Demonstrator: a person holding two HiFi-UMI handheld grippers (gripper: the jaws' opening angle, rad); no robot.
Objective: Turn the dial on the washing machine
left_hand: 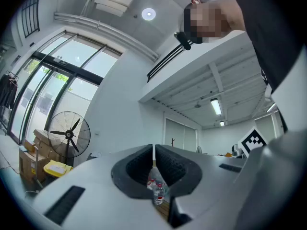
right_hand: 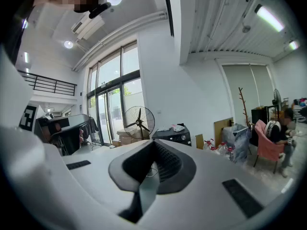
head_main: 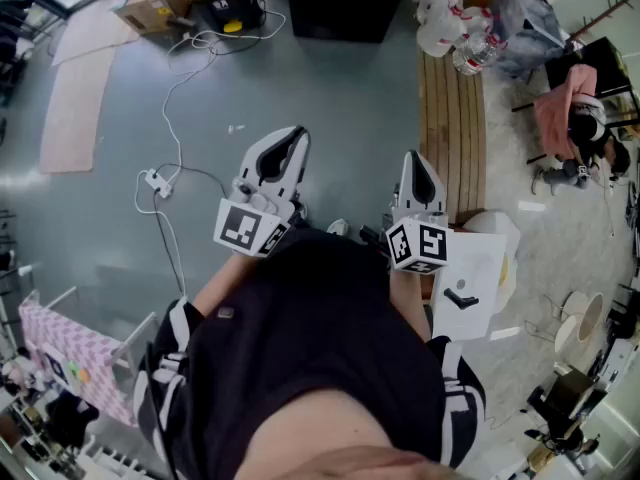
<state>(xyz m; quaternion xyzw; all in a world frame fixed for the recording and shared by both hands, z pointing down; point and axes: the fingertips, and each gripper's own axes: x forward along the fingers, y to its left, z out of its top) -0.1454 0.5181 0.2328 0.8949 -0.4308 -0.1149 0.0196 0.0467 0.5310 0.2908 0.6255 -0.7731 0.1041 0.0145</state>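
Right gripper view shows the washing machine (right_hand: 173, 136) well apart, by the far wall. The left gripper (left_hand: 153, 150) and right gripper (right_hand: 153, 147) both have jaws pressed together, holding nothing. If not opened in time, they would probably only bump the dial, and the white cable (head_main: 172, 118) on the floor may catch a foot.

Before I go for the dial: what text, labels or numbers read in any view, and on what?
No text is readable in any view.
Marker cubes: black-and-white square patterns only, no letters.
Water bottles: red labels, too small to read.
Cardboard box: any print too small.
Washing machine: panel markings too small to read.
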